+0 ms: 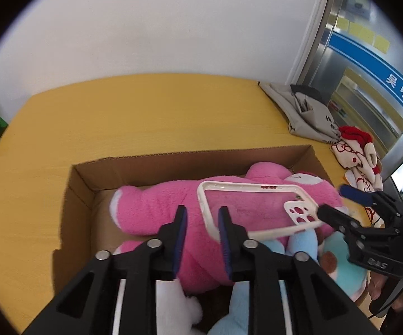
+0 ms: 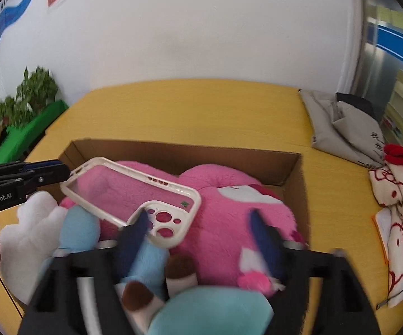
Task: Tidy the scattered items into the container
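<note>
The cardboard box [image 1: 84, 184] sits on the yellow table [image 1: 151, 111], filled nearly wall to wall by a pink plush toy [image 1: 156, 203], with a blue plush [image 2: 81, 229] and a white plush [image 2: 31, 231] crowding its near edge; bare floor shows only along its far wall. A white phone case [image 2: 134, 192] lies tilted on top of the pink plush, inside the box rim.

The left gripper [image 1: 203, 212] is released, jaws slightly apart beside the case's end, nothing between them. The right gripper [image 2: 201, 217] is released, jaws wide, one fingertip [image 2: 143, 217] over the case's camera-hole corner. Open tabletop remains beyond the box; a grey bag [image 2: 343, 128] and a red-and-white plush [image 2: 399, 189] occupy the right edge.
</note>
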Demonstrator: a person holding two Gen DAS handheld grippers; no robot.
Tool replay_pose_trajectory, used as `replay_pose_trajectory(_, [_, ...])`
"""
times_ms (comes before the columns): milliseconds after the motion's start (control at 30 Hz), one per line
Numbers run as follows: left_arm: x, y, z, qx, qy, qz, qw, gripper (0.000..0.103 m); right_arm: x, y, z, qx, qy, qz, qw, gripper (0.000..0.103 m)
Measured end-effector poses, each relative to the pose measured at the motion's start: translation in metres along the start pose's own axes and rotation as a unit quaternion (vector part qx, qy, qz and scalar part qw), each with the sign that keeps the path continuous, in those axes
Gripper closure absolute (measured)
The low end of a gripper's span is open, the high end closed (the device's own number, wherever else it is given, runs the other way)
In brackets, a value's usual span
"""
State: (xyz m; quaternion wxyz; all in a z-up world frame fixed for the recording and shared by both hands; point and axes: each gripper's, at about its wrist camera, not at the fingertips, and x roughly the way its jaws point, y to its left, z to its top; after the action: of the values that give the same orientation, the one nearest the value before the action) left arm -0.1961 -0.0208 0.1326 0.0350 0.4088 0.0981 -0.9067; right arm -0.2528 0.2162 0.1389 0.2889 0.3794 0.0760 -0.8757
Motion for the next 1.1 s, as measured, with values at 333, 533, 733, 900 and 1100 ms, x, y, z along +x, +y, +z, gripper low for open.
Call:
replay_pose_trajectory(333, [-0.105, -0.012, -0.108, 0.035, -0.131, 0.042, 0.9899, 0.021, -0.091, 0.013, -0.121, -0.010, -0.071, 0.025, 0.997, 0.000])
replay_pose_trajectory(533, [-0.094, 0.005, -0.163, -0.007, -0.109, 0.042, 0.9931, 0.021, -0.079, -0.002, -0.175, 0.027, -0.080, -0.020, 0.996, 0.000])
replay_pose_trajectory(733, [-0.083, -0.008, -0.189, 0.033, -0.151, 0.098, 0.9832, 0.022, -0.058, 0.010, -0.192, -0.025, -0.114, -0.073, 0.990, 0.000])
replay_pose_trajectory(900, [-0.073, -0.024, -0.214, 0.076, -0.203, 0.169, 0.9615, 0.022, -0.058, 0.010, -0.198, -0.017, -0.137, -0.071, 0.988, 0.000])
replay_pose_trajectory(1100, [-0.072, -0.025, -0.237, 0.052, -0.256, 0.187, 0.9469, 0.019, -0.059, 0.012, -0.199, -0.017, -0.137, -0.072, 0.988, 0.000])
